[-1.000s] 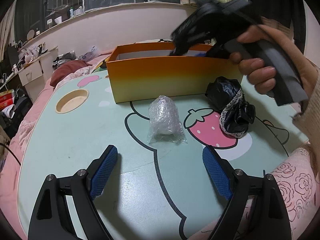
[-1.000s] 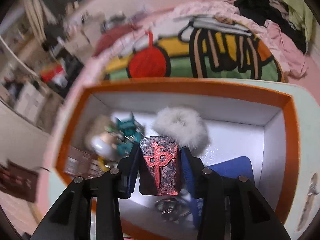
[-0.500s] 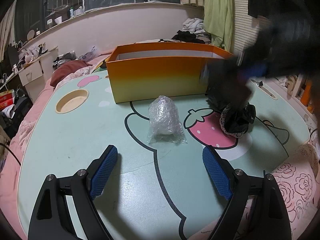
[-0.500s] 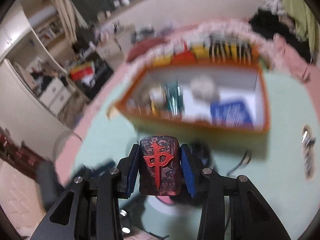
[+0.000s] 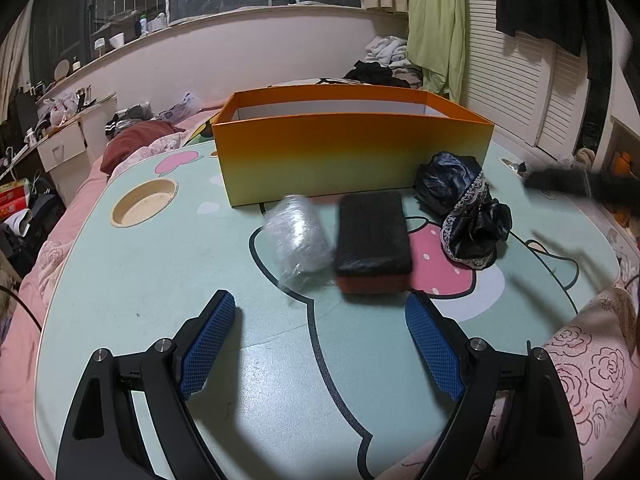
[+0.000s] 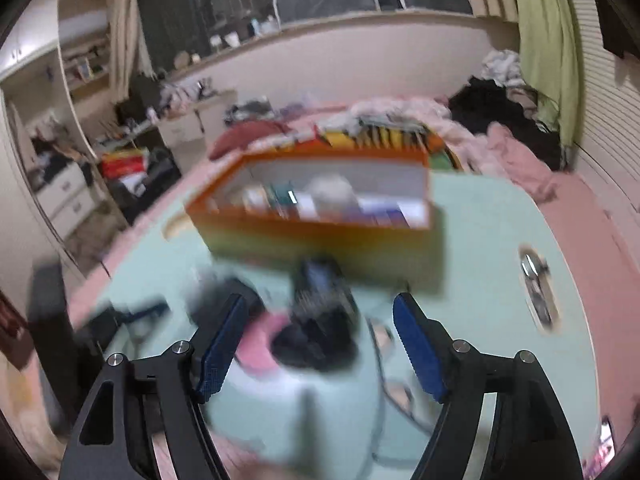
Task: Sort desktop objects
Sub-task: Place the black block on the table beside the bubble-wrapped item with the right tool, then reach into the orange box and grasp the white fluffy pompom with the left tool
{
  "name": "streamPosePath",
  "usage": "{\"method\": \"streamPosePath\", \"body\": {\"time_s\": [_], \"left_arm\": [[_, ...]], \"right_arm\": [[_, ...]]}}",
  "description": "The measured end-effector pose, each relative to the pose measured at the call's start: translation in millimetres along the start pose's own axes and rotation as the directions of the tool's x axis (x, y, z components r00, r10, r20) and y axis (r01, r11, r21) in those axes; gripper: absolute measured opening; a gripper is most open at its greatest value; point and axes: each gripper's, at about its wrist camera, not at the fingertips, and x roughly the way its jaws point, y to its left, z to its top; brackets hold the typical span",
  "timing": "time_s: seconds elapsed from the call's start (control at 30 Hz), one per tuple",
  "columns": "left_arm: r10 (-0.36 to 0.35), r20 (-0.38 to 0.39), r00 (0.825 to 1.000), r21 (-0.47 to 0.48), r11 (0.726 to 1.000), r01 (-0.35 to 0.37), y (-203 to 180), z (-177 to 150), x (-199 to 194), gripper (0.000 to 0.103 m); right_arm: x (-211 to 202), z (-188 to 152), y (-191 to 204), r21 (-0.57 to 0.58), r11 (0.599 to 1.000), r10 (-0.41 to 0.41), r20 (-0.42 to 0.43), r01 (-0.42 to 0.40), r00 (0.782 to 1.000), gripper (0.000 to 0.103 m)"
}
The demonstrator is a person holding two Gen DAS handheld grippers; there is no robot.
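Note:
A dark block with a red underside [image 5: 374, 242] lies on the mint table [image 5: 160, 280] in front of the orange box [image 5: 352, 156]. Beside it on the left is a clear plastic bundle [image 5: 299, 249], on the right a black lace-trimmed bundle [image 5: 466, 210]. My left gripper [image 5: 320, 344] is open and empty, close before the block. My right gripper [image 6: 318, 354] is open and empty above the table in a blurred view; the black bundle [image 6: 320, 320] and the orange box [image 6: 316, 216], with several items inside, show ahead of it.
A round cup recess [image 5: 144, 202] is set in the table's left side. A small metal item [image 6: 534, 280] lies at the table's right edge. Pink bedding [image 5: 592, 360] borders the table; a cluttered bed and shelves are behind.
My right gripper pulled back from over the box, opened and let go of the dark block, which now lies on the table beside the plastic bundle. The bundle shifted left. My left gripper stayed still.

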Motion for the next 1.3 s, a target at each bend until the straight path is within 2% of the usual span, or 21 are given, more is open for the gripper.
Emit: {"method": "streamPosePath", "body": {"time_s": [0.1, 0.13, 0.17, 0.33, 0.53, 0.7, 0.8, 0.93, 1.13, 1.2, 1.3], "left_arm": [[0.0, 0.0, 1.0, 0.0, 1.0, 0.0, -0.1, 0.0, 0.0, 0.087], [0.001, -0.002, 1.0, 0.001, 1.0, -0.001, -0.2, 0.1, 0.4, 0.087], [0.003, 0.001, 1.0, 0.003, 1.0, -0.003, -1.1, 0.4, -0.3, 0.087], [0.0, 0.0, 1.0, -0.001, 1.0, 0.0, -3.0, 0.9, -2.9, 0.087], [0.004, -0.002, 1.0, -0.004, 1.0, -0.004, -4.9, 2.7, -4.1, 0.087], [-0.007, 0.052, 0.999, -0.003, 1.0, 0.008, -1.6, 16.8, -17.6, 0.087], [-0.028, 0.078, 0.997, -0.018, 0.999, 0.03, 3.7, 33.8, -30.1, 0.087], [-0.049, 0.117, 0.992, -0.05, 0.997, 0.055, 9.3, 71.9, -43.3, 0.083], [-0.093, 0.064, 0.994, -0.026, 0.995, 0.095, -1.3, 131.5, -27.9, 0.076], [-0.109, 0.017, 0.994, -0.043, 0.993, 0.11, -3.7, 151.9, -10.8, 0.075], [-0.141, -0.107, 0.984, -0.096, 0.987, 0.13, -7.8, 179.5, 30.7, 0.062]], "right_arm": [[16.0, -28.1, -6.5, -0.003, 0.998, -0.061, -0.081, 0.061, 0.995, 0.077], [17.9, -34.7, -2.3, -0.041, 0.992, -0.119, -0.035, 0.117, 0.992, 0.078], [22.6, -37.9, -0.2, -0.061, 0.985, -0.163, -0.028, 0.161, 0.986, 0.086], [30.1, -38.6, -2.6, -0.05, 0.986, -0.163, -0.036, 0.161, 0.986, 0.102], [27.5, -40.3, -1.3, -0.048, 0.986, -0.163, -0.034, 0.161, 0.986, 0.102], [27.6, -40.0, -1.0, -0.049, 0.986, -0.163, -0.035, 0.161, 0.986, 0.102], [27.6, -40.6, -0.8, -0.049, 0.986, -0.163, -0.035, 0.161, 0.986, 0.102], [27.7, -40.3, -0.7, -0.048, 0.986, -0.164, -0.034, 0.162, 0.986, 0.102], [27.5, -41.1, -1.0, -0.048, 0.986, -0.164, -0.034, 0.162, 0.986, 0.102], [27.6, -40.9, -1.1, -0.047, 0.986, -0.164, -0.034, 0.163, 0.986, 0.102], [27.6, -40.8, -1.5, -0.047, 0.986, -0.164, -0.033, 0.162, 0.986, 0.102]]}}
